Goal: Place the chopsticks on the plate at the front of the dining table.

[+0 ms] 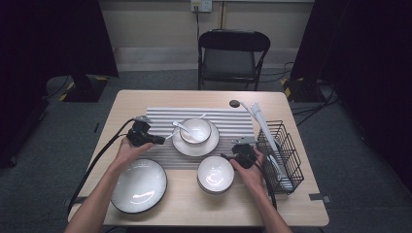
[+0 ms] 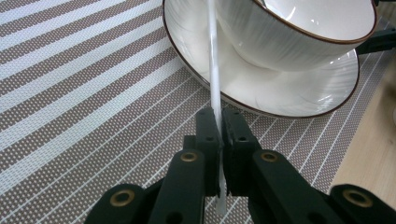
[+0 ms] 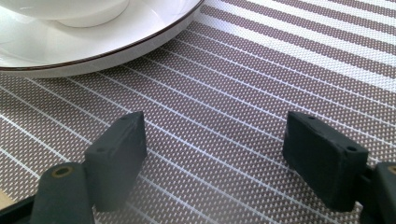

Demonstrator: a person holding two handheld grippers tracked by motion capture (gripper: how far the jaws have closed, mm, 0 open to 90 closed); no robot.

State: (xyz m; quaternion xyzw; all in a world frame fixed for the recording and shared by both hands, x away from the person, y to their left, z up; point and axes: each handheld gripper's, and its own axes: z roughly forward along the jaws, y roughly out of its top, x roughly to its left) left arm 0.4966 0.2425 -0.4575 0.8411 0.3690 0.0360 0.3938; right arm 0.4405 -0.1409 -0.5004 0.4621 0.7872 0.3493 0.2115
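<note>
Left gripper view: left tongs (image 2: pixel 219 116) clamped tight on the spoon (image 2: pixel 214 60) handle, pads pressing both sides. Handle is thin, flat, white and slightly translucent; it runs straight up from the jaws, across the saucer (image 2: pixel 299 91) rim, toward the bowl (image 2: pixel 299 32). A short stub of handle pokes out behind the pads. The spoon's scoop end is cut off at the top of this view.

High view: spoon (image 1: pixel 180 127) is white, its scoop end lying at the bowl (image 1: pixel 196 130) rim and its handle angling down-left toward the left tongs (image 1: pixel 163 140). Bowl is white with a thin dark rim and sits centred on the saucer (image 1: pixel 196 147), also white with a dark rim. Saucer sits mid-placemat (image 1: pixel 160 116), a grey-and-white striped mat. Left tongs are just left of the saucer, over the mat.

Right gripper view: right tongs (image 3: pixel 217 149) wide open, nothing between the pads, just striped mat under them. Saucer (image 3: pixel 93 46) edge is up-left of the jaws, not touching.

High view again: right tongs (image 1: pixel 228 156) sit just below-right of the saucer, at the mat's near edge. A second white bowl (image 1: pixel 215 174) is on the desk (image 1: pixel 296 204) directly below the saucer, beside the right hand (image 1: pixel 250 170). Large plate (image 1: pixel 139 186) is well below-left of the saucer. Black wire rack (image 1: pixel 283 153) stands to the saucer's right.
</note>
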